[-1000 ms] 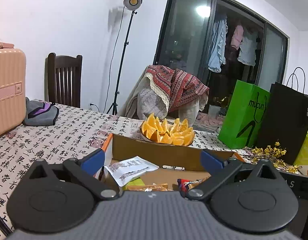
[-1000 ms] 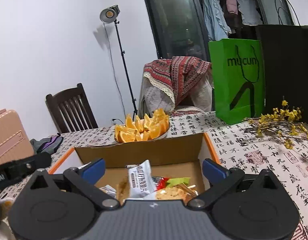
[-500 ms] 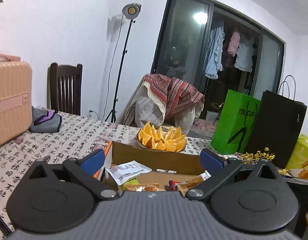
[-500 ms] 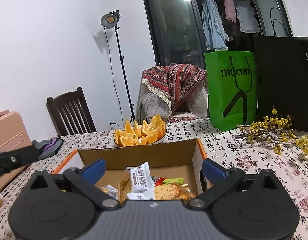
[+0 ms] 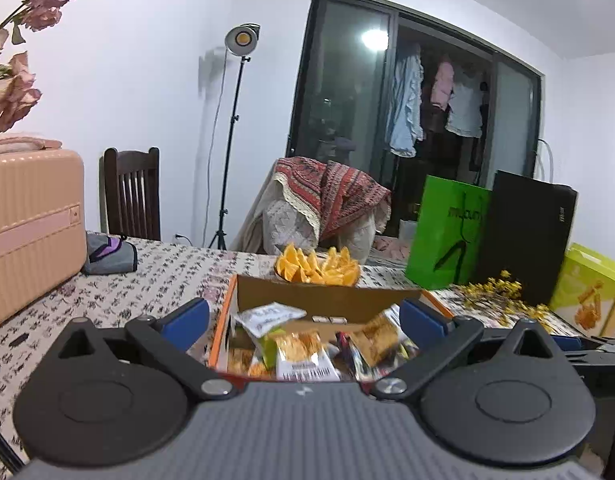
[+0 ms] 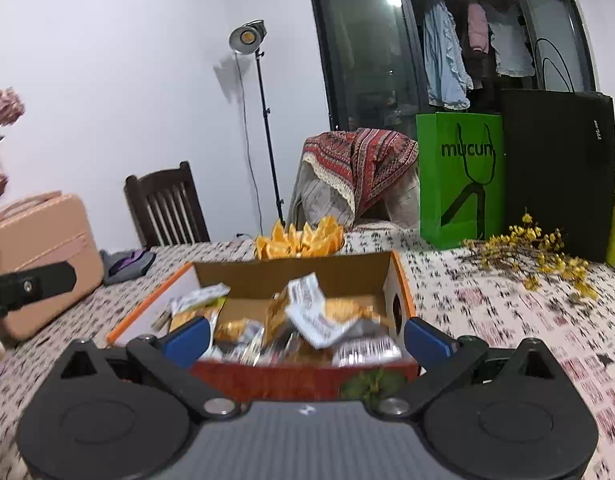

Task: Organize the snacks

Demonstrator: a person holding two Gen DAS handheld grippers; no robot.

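My left gripper (image 5: 303, 316) and right gripper (image 6: 305, 330) both hang with fingers spread wide, holding nothing, above the cardboard box (image 6: 291, 276) of snack packets (image 6: 327, 318) on the patterned tablecloth (image 5: 159, 280). Only the left view shows the yellow-green carton (image 5: 587, 292) fully — the right catches the box's red front wall (image 6: 275, 380). Left to right: 1 pink suitcase (image 5: 31, 224), 1 chair (image 5: 131, 194), 1 lamp stand (image 5: 235, 128), 1 plate of orange wedges (image 5: 317, 270), 2 paper bags — green (image 6: 459, 180), black (image 6: 559, 172).

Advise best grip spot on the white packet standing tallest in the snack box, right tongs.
Judging by its pose, take the white packet by its raised top edge, coming from above. It leans on the other snacks inside the cardboard box, whose walls block side entry. The right tongs are open and empty.
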